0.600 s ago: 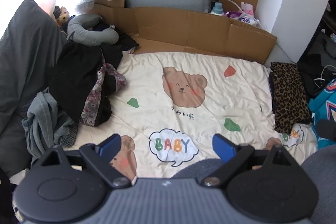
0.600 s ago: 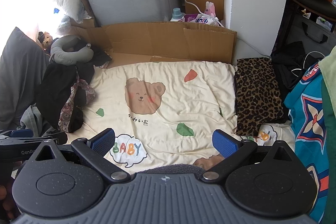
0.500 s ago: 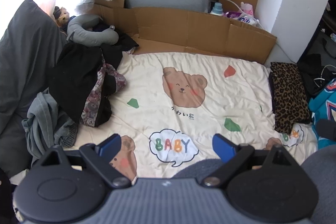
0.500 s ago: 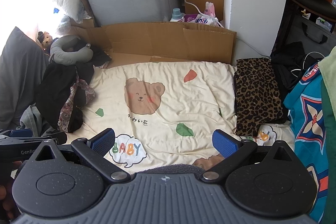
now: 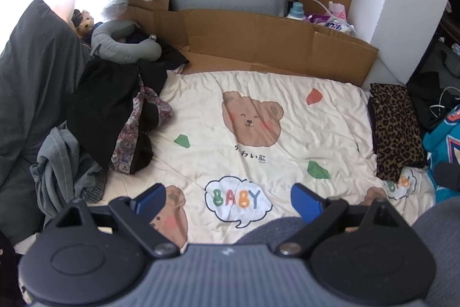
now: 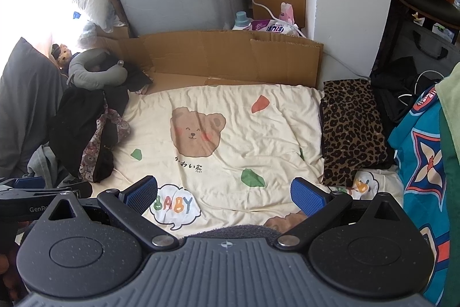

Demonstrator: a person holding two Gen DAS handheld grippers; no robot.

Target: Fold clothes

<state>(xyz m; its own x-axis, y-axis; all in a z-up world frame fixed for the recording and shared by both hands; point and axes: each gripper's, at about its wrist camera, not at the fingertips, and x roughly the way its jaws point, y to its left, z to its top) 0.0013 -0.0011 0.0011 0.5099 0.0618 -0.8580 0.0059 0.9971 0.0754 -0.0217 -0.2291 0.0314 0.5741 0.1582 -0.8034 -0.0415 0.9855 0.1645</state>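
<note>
Your left gripper [image 5: 228, 199] and right gripper [image 6: 224, 192] hover with jaws spread wide and empty above the bear blanket [image 5: 258, 111], the leopard-print garment [image 5: 395, 125] folded at its right edge.

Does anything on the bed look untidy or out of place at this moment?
Yes. On the left edge of the bear blanket, a heap of unfolded clothes lies crumpled, black and patterned pieces tangled together. The leopard-print garment on the right edge lies folded flat. Nothing looks spilled or damaged.
</note>
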